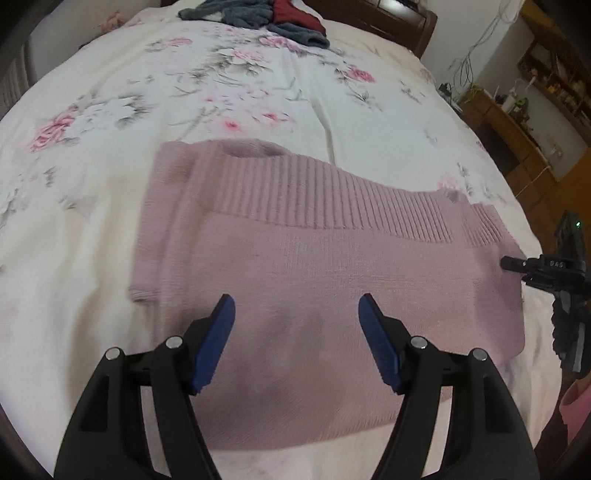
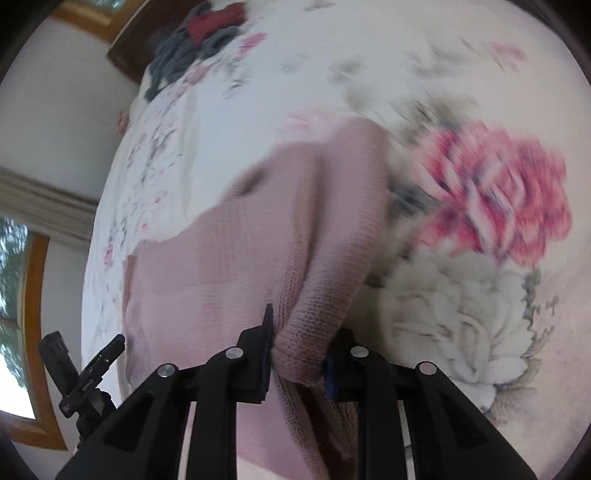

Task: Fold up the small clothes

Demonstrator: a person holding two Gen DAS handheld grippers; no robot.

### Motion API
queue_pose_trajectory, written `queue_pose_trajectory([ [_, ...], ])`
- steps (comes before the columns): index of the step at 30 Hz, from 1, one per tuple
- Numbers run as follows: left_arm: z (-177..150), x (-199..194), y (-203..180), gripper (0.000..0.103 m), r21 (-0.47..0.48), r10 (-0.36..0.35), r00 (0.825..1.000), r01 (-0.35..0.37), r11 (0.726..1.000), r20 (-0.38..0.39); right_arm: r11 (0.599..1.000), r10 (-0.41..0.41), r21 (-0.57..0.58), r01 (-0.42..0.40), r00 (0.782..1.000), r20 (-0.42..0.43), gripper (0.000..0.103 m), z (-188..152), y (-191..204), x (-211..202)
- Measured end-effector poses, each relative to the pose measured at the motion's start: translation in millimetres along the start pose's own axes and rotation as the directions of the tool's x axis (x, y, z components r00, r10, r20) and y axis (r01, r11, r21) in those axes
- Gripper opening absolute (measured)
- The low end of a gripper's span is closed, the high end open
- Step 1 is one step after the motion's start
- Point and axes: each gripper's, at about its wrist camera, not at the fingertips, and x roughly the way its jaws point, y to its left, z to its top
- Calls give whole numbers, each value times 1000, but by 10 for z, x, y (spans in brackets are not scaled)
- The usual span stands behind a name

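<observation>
On the bed's floral sheet [image 1: 110,92], far left stays bare; my pink knit sweater [image 1: 314,258] lies flat across the middle, ribbed band on its far side, one sleeve already folded over the body at the left edge. At the head of the bed, well apart, sits a pile of grey and dark red clothes [image 1: 258,14].

My left gripper [image 1: 297,343] hovers above the sweater's near portion, blue pads [image 1: 218,339] spread wide, holding nothing. It casts a soft shadow on the knit, so I judge it close to the fabric but not touching.

Further right, my right gripper [image 2: 297,354] has its fingers clamped on a bunched fold of the sweater's edge, with the fabric rising in a ridge from the sheet into the pinch. From the left wrist view only the tip of that tool shows at the sweater's right end.

Judgement: the step in hand is carrying the right side over the body. To do it well I would lift only enough to clear the lower layer, travel straight across toward the left edge, and lay the fold parallel to the ribbed band. The left gripper could press the middle to stop the whole garment sliding. Risk: thick knit slipping or dragging the sheet.
</observation>
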Motion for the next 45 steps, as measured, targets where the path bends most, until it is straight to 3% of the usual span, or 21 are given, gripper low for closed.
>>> queue_pose_trajectory([
  [9,-70,-312,240,69,-53,-18,999,20,998,45,975,-9,-222,0,999,-43,21,76,1324,75],
  [14,-100,-388,354,69,-80,-31,998,36,996,57,955,-37,-296,6,994,-99,20,10,1877,418],
  [18,-107,-416,398,69,-84,-35,998,40,996,60,949,-79,-313,32,987,-138,20,-78,2050,732],
  [23,-87,-459,440,69,-104,-50,996,57,993,71,954,-101,-299,41,977,-189,21,-156,2016,1037],
  [27,-50,-484,448,69,-125,-66,995,76,989,81,964,-73,-265,6,968,-242,27,-180,1969,1179],
  [29,-36,-497,437,69,-137,-78,993,89,987,84,973,4,-223,-67,962,-272,46,-170,1952,1173],
  [34,57,-466,364,70,-185,-153,984,167,968,87,971,114,-172,-168,951,-286,45,-121,1947,962],
  [38,161,-321,180,72,-220,-264,962,273,937,67,968,115,-200,-152,976,-186,45,-16,1856,505],
  [45,234,278,-158,72,-340,-431,902,402,850,-10,989,56,-127,-69,993,-107,45,-85,1058,64],
])
